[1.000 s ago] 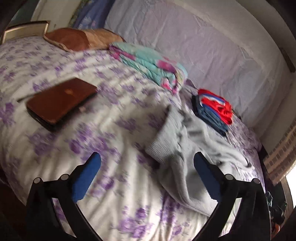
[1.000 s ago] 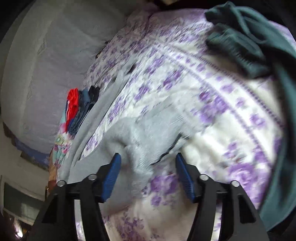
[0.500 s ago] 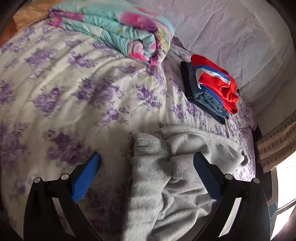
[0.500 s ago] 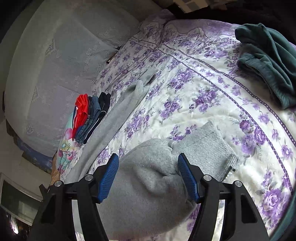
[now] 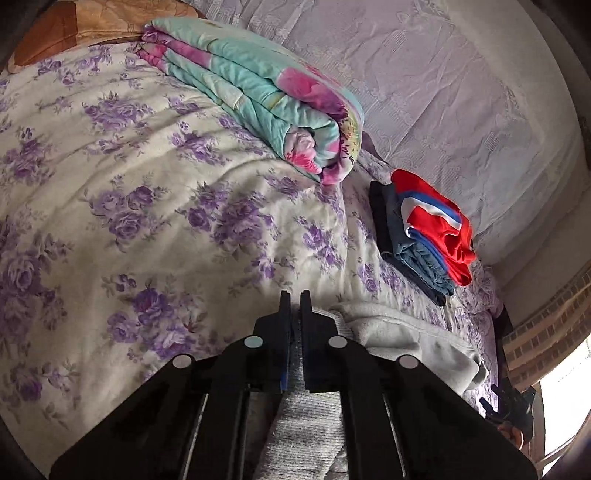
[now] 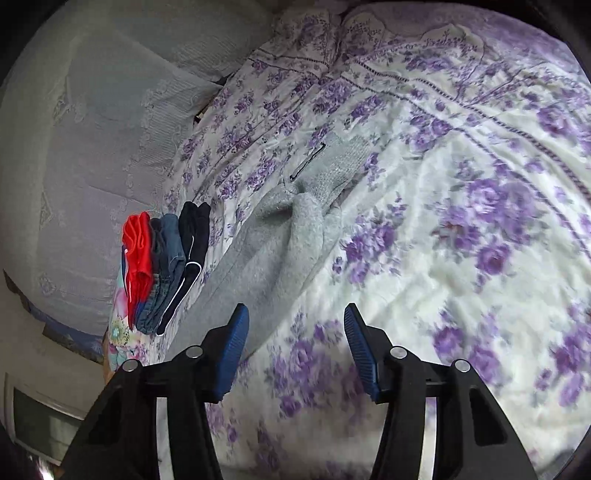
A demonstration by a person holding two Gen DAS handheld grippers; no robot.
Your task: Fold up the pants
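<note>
While left tool [image 5: 294,299] pinches grey pants [image 6: 280,236], crumpled lengthwise, right tool [image 6: 295,325] gapes.

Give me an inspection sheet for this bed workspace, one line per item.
Surface: white bedspread with purple flowers, rumpled.
Job's things: grey knit pants lying stretched out across the bedspread, not yet folded.
Clutter: stack of folded clothes with a red garment on top; folded turquoise and pink quilt; brown pillow.
Grippers: left gripper shut on the pants' ribbed edge; right gripper open above the bedspread.
Cables: nothing seen.
Surroundings: pale lace-patterned cloth behind the bed.
</note>
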